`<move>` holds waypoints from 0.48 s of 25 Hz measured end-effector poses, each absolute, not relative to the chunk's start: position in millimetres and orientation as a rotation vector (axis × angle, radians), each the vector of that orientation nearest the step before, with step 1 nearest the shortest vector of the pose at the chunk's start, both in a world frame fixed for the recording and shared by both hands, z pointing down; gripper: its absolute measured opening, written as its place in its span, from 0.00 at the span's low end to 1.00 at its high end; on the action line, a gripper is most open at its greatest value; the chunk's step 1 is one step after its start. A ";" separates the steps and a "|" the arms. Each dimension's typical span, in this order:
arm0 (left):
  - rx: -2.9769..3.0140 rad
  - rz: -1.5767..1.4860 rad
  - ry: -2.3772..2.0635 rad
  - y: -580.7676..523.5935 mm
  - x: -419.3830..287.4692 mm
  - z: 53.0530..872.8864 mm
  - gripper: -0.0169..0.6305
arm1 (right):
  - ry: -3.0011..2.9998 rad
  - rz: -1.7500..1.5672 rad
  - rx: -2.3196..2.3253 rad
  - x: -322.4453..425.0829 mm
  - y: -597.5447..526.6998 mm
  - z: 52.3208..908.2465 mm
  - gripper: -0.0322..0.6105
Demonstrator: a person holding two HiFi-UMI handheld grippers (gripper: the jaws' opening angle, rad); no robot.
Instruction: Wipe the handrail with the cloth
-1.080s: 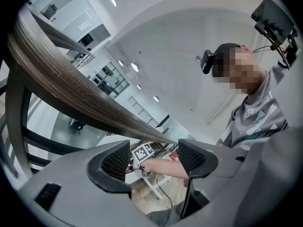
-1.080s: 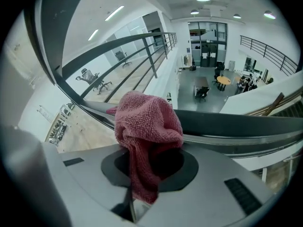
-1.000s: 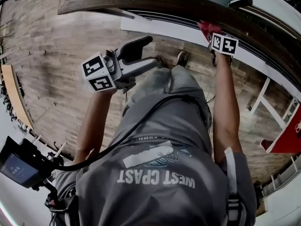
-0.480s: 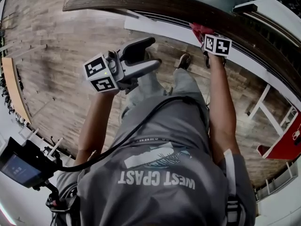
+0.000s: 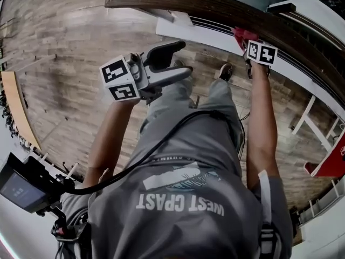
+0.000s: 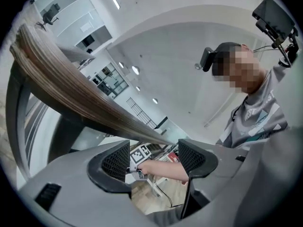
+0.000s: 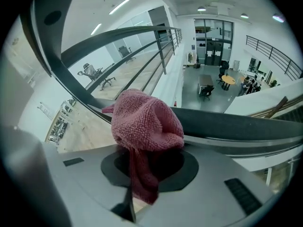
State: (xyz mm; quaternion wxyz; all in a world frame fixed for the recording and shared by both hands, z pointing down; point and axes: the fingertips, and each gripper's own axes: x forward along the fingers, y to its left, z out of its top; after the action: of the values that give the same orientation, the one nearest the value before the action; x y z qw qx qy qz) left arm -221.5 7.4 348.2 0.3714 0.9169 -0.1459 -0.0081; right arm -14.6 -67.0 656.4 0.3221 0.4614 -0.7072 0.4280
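cloth (image 7: 147,122) against handrail (image 5: 205,4), left gripper (image 5: 182,58) well apart

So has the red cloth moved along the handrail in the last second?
Yes. The red cloth slid left along the handrail, then back right toward the white ledge, ending roughly where it started.

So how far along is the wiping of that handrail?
Done: the right gripper is shut on the cloth. In hand: the cloth lies against the handrail, partway along it. Still to do: how much is wiped doesn't show, and rail runs on both ways. The left gripper is open and empty.
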 end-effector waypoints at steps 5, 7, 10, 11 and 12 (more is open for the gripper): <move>2.367 -0.016 -0.381 -0.3 -239.3 343.0 0.53 | -1.866 1.127 1.238 -23.4 -78.3 656.3 0.16; 2.356 -0.007 -0.384 -3.9 -278.5 345.2 0.53 | -1.878 1.119 1.219 -69.2 -87.7 651.9 0.16; 2.330 -0.011 -0.394 -17.5 -378.6 348.1 0.53 | -1.880 1.121 1.191 -180.3 -106.1 645.5 0.16; 2.323 -0.013 -0.400 -22.3 -403.2 349.8 0.53 | -1.884 1.126 1.179 -210.4 -111.5 645.4 0.16; 2.315 -0.016 -0.406 -27.3 -423.1 352.6 0.53 | -1.887 1.131 1.163 -236.7 -116.5 646.8 0.16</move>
State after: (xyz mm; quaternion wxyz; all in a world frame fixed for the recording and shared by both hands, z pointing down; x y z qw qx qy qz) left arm -423.1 -27.3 352.6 0.3853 0.9089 -0.1595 -0.0063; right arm -236.7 -116.5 646.8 0.3210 0.4426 -0.7183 0.4303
